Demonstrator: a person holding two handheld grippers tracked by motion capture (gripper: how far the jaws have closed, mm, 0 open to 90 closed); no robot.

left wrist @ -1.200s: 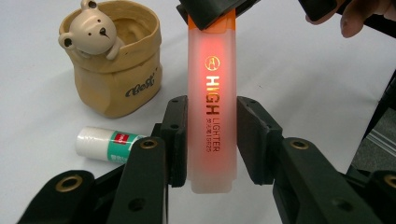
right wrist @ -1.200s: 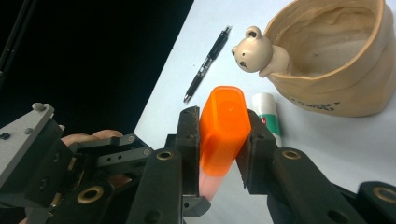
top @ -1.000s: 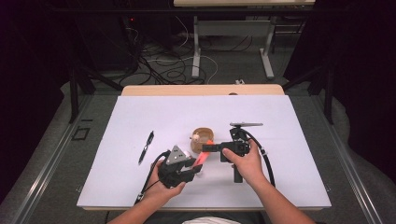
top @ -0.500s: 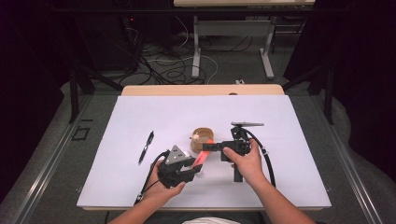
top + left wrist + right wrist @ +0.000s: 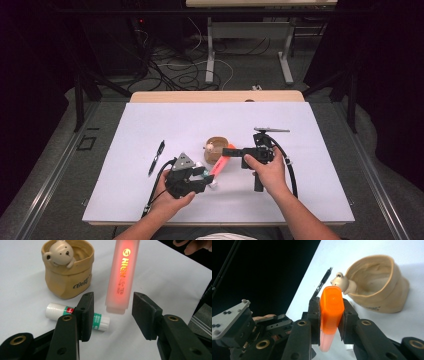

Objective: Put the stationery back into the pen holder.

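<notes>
Left gripper [image 5: 112,315] jaws just spread — clear of the orange highlighter [image 5: 121,277], now clamped in the right gripper [image 5: 331,315] alone, near the tabletop's [image 5: 150,125] front edge; handover apparently complete — cup [image 5: 216,149] probably next.

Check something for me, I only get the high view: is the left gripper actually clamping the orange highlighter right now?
Observer: No. In the left gripper view, the left gripper has its jaws on either side of the highlighter with a gap on each side. They have just been opening.
Operator: So what holds it up?
Observer: The right gripper is shut on its orange cap end.
Operator: And the white thing under it?
Observer: It is a white tube with a green label, lying flat on the table in front of the bear pot.
</notes>
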